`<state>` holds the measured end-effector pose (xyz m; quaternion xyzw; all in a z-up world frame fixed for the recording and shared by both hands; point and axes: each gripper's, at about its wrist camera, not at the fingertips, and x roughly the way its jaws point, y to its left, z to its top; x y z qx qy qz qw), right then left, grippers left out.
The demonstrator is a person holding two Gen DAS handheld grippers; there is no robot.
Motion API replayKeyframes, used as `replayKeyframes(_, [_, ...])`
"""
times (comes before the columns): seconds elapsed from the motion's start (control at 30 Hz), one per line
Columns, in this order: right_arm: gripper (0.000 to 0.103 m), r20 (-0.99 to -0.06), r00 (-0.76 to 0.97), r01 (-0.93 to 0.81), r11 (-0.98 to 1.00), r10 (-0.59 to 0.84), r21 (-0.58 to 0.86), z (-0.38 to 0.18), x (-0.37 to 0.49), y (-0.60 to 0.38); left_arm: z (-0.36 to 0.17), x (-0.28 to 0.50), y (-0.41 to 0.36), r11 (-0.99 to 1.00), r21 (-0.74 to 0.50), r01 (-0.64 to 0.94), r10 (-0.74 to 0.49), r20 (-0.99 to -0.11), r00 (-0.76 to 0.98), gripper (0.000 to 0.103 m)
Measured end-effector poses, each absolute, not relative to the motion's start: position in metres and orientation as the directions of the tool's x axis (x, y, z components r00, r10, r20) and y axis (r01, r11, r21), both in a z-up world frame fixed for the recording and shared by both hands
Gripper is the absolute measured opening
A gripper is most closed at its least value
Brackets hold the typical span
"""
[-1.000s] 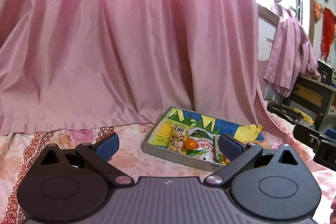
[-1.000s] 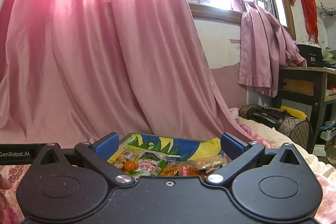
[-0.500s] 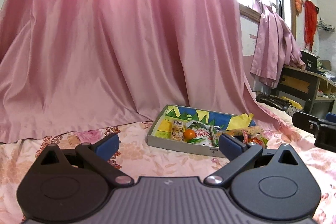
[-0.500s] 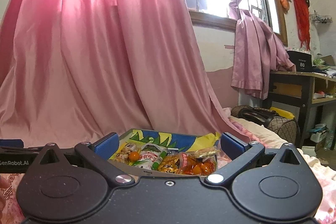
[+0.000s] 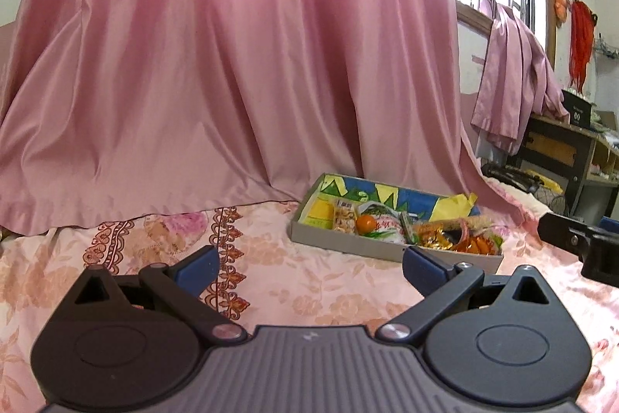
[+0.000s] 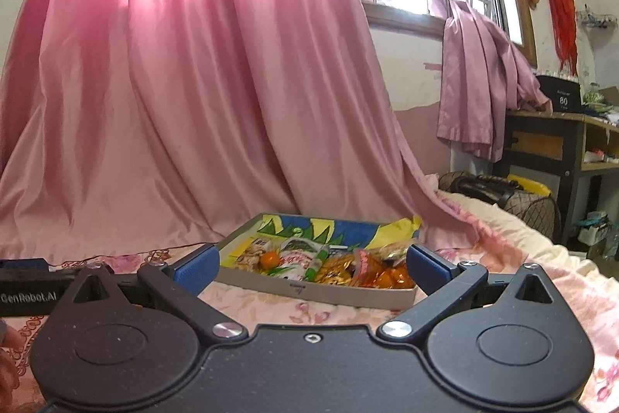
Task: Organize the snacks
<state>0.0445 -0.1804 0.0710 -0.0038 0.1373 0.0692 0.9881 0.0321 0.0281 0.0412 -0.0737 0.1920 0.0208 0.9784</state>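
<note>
A shallow cardboard box (image 5: pixel 348 249) (image 6: pixel 332 295) with a blue, green and yellow lining lies on the floral bedspread. It holds several snack packets, a small orange (image 5: pixel 365 223) (image 6: pixel 270 260) and an orange-wrapped bag (image 6: pixel 387 271) at its right end. My left gripper (image 5: pixel 309 266) is open and empty, held back from the box and to its left. My right gripper (image 6: pixel 311 268) is open and empty, facing the box from a short distance. The right gripper's body shows in the left wrist view (image 5: pixel 580 246).
A pink curtain (image 5: pixel 232 84) hangs down onto the bed right behind the box. A dark wooden desk (image 6: pixel 561 149) and a dark bag (image 6: pixel 499 192) stand at the right. The left gripper's body shows at the left edge of the right wrist view (image 6: pixel 27 291).
Both grippers have pulled back from the box and lifted; the box now looks smaller and farther away. Both stayed open and empty.
</note>
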Motion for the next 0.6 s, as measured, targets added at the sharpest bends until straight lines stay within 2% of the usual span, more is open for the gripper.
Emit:
replayKeyframes(0.23, [0.102, -0.281, 0.941, -0.173, 0.982, 0.188, 0.077, 0.048, 0.047, -0.187, 0.034, 0.032, 0.020, 0.990, -0.112, -0.080, 0.036, -0.347, 0.937, 0.103])
replayKeyframes(0.37, [0.102, -0.329, 0.924, -0.170, 0.980, 0.194, 0.100, 0.032, 0.049, -0.192, 0.029, 0.036, 0.012, 0.992, -0.094, -0.090, 0.049, -0.370, 0.928, 0.103])
replayKeyframes(0.6, [0.102, -0.354, 0.919, -0.129, 0.981, 0.173, 0.145, 0.018, 0.055, -0.204, 0.019, 0.041, 0.004, 0.997, -0.046, -0.069, 0.045, -0.401, 0.915, 0.103])
